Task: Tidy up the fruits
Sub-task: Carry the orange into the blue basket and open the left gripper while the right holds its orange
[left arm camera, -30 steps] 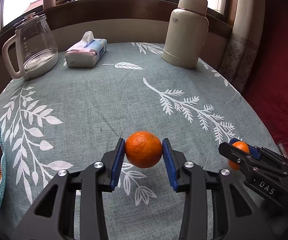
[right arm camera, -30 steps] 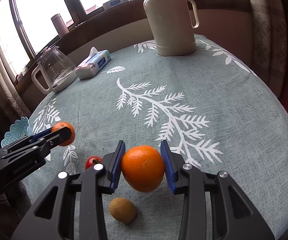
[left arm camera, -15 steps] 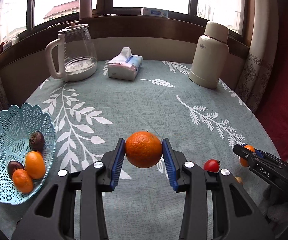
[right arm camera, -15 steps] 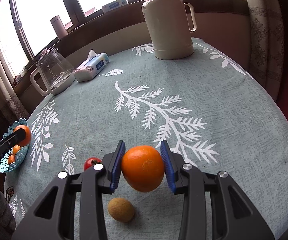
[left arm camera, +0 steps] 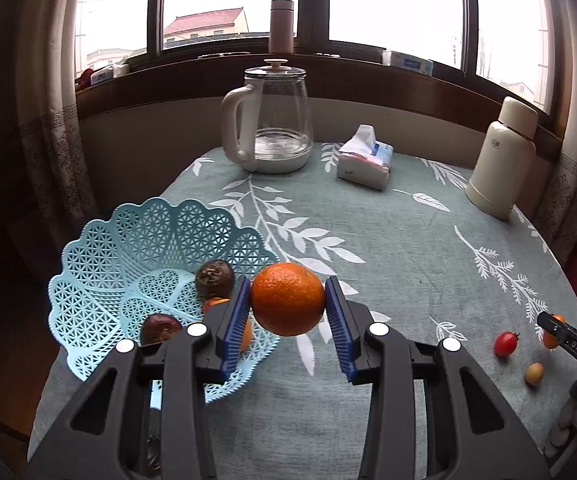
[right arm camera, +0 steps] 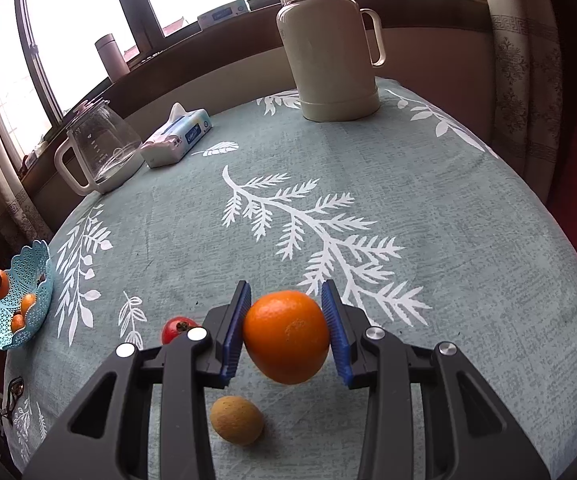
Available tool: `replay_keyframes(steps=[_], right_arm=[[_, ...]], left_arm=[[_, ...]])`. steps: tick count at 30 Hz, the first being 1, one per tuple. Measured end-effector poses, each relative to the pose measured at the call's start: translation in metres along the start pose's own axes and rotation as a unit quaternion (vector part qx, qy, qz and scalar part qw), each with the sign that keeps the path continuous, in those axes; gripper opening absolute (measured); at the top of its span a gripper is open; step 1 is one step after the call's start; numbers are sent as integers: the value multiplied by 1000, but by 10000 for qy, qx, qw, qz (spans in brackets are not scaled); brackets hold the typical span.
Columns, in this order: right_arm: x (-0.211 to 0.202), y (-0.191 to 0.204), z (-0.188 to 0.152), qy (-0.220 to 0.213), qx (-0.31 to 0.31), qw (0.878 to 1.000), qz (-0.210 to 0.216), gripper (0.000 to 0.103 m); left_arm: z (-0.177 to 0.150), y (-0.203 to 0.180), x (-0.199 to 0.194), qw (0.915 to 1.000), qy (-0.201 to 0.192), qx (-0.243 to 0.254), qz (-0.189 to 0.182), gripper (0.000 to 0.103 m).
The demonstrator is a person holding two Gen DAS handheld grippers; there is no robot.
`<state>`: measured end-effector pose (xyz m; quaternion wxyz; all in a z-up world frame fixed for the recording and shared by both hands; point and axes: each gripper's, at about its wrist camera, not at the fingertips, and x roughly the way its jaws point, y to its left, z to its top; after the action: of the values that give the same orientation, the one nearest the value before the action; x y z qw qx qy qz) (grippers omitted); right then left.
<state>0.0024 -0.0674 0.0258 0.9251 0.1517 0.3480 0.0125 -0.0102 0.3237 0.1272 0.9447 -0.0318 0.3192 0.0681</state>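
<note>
I had an orange in each of my two grippers. My left gripper (left arm camera: pixel 288 306) had its jaws clamped on one orange (left arm camera: pixel 287 298), held in the air over the near right rim of the blue basket (left arm camera: pixel 100 256), which stood at the left edge of the surface (left arm camera: pixel 388 248). My right gripper (right arm camera: pixel 286 330) had its jaws clamped on the second orange (right arm camera: pixel 286 331), held above the near edge of the surface, well apart from the basket.

I judged the step to be the delivery of the left orange. The next move called for carrying it a little further left, over the basket's hollow, lowering it and only then parting the jaws, so that it would not roll off the rim. The right orange would have to cross the whole surface afterwards.

Counted: two oranges in my jaws; in the basket two dark wrinkled fruits (left arm camera: pixel 214 279), and small orange fruits partly hidden by my left finger, whose number I could not tell from that view. On the surface lay one cherry tomato (right arm camera: pixel 177 329) and one small tan fruit (right arm camera: pixel 237 420), both near the right gripper.
</note>
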Motion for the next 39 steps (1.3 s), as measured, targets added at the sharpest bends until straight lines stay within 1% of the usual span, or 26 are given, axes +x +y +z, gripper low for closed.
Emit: replay_keyframes(steps=[3, 8, 19, 23, 25, 28, 31, 34, 35, 37, 39], right_arm=[[0, 1, 0, -10, -20, 10000, -34, 37], [-1, 1, -1, -31, -22, 10000, -77, 37], [-1, 3, -1, -47, -77, 9998, -169, 37], [-2, 5, -2, -57, -101, 9997, -219, 37], [-2, 5, -2, -56, -111, 9996, -238, 37], [0, 6, -2, -18, -116, 9996, -247, 37], [0, 4, 0, 92, -34, 9998, -197, 37], [-4, 4, 2, 158, 135, 9998, -40, 37], [-8, 7, 2, 139, 148, 9998, 15, 37], [-14, 18, 4, 104, 115, 9998, 153, 37], [-19, 34, 6, 69, -21, 9996, 271, 37]], left_arm=[[-1, 18, -1, 9998, -17, -111, 180, 40], [-4, 42, -2, 9990, -18, -295, 339, 40], [-15, 72, 2, 9971, 86, -592, 480, 40], [-16, 80, -1, 9963, 19, -692, 505, 42], [-15, 83, -5, 9961, -67, -709, 524, 50], [-14, 90, -12, 9954, -180, -752, 561, 51], [-13, 97, -17, 9945, -242, -808, 622, 51], [-14, 103, -19, 9935, -262, -836, 721, 51], [-15, 104, -20, 9934, -253, -848, 723, 52], [-15, 107, -20, 9932, -261, -880, 712, 57], [-16, 107, -20, 9936, -270, -878, 661, 57]])
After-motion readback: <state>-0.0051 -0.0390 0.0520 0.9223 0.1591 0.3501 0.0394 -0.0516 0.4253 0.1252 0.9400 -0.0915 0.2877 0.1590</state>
